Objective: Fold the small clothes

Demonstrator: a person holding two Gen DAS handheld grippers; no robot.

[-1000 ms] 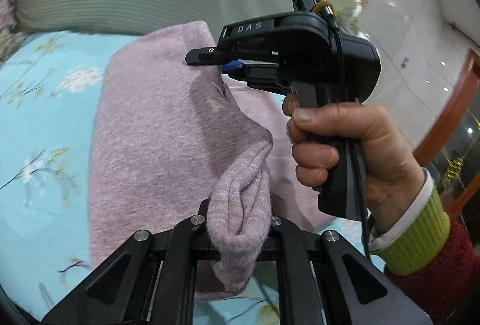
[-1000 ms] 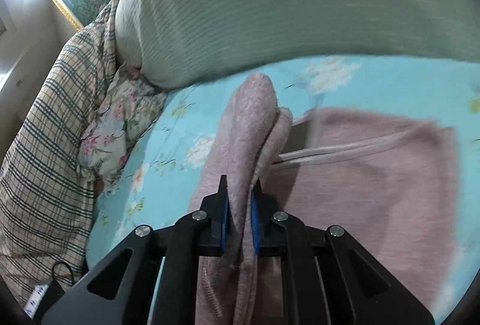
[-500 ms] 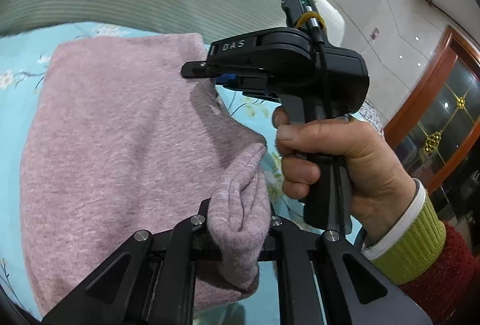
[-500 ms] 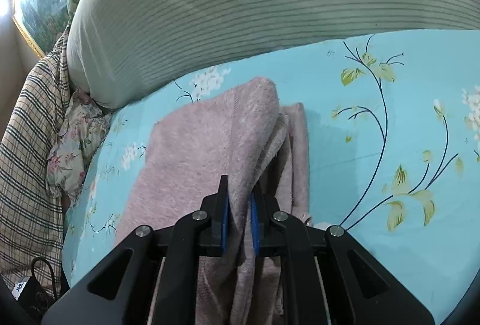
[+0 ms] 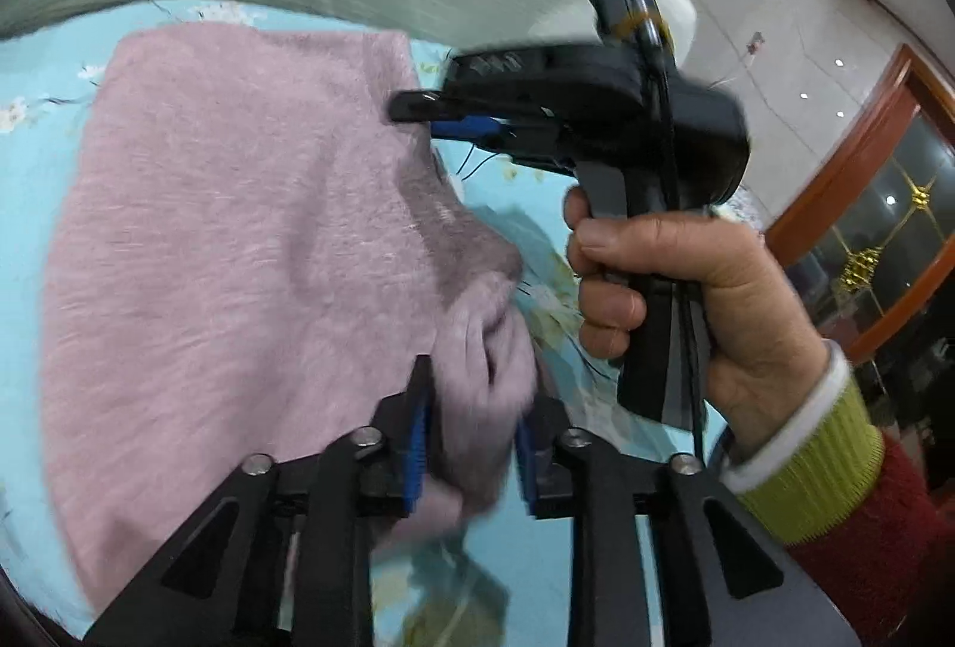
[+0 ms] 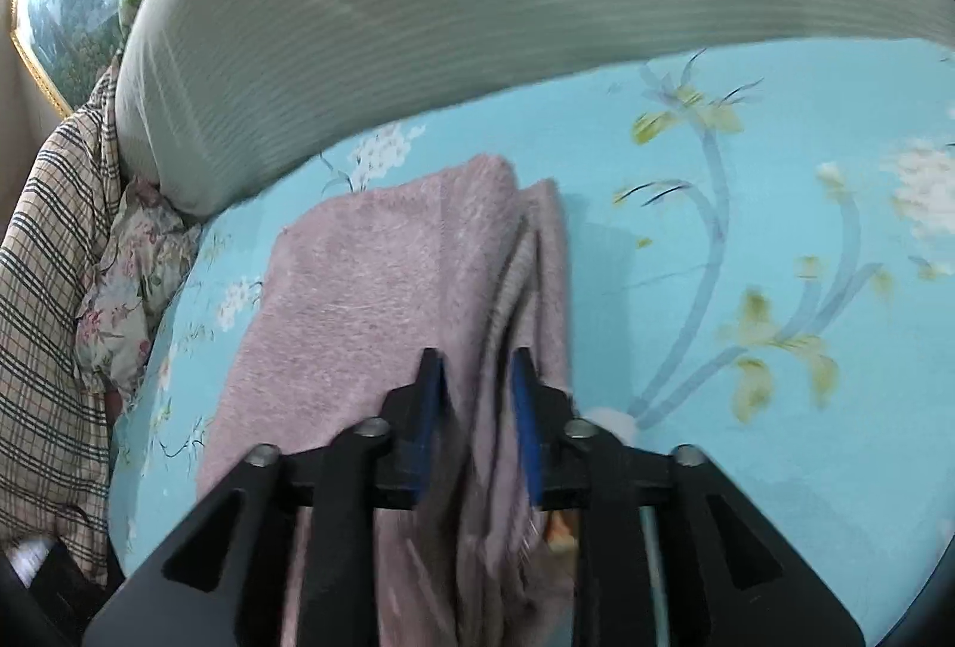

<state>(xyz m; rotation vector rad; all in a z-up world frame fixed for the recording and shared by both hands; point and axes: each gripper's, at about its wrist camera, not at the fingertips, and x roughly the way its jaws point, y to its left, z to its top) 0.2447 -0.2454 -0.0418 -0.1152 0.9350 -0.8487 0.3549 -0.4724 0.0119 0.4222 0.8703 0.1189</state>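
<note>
Mauve knit fabric is bunched between the blue pads of the left gripper [image 5: 471, 420], whose jaws are opening; a gap shows at the right pad, so the grip is judged released, with the fold only brushing the left pad. The right gripper [image 6: 476, 396] is likewise opening, its pads parted to either side of the stacked edge of the garment [image 6: 382, 289] and no longer pressing it.

Risks are judged from this. If either gripper is drawn back while loose fibres are snagged on a pad, the top layer could be dragged and the fold undone. The raised hump between the left pads is not yet flat, so it may slump sideways off the layers below. On the right side the stacked edges are seen slightly offset, and a nudge from the withdrawing fingers could spread them further.

Just ahead of both grippers, the garment lies folded on the turquoise floral bedsheet [image 6: 746, 157], mostly flat beyond the pads. In the left wrist view the right gripper is held by the person's hand [image 5: 674, 301] just beside the far edge of the fabric. Farther ahead, a striped grey-green pillow [image 6: 477, 2] is seen, apart from the garment.
</note>
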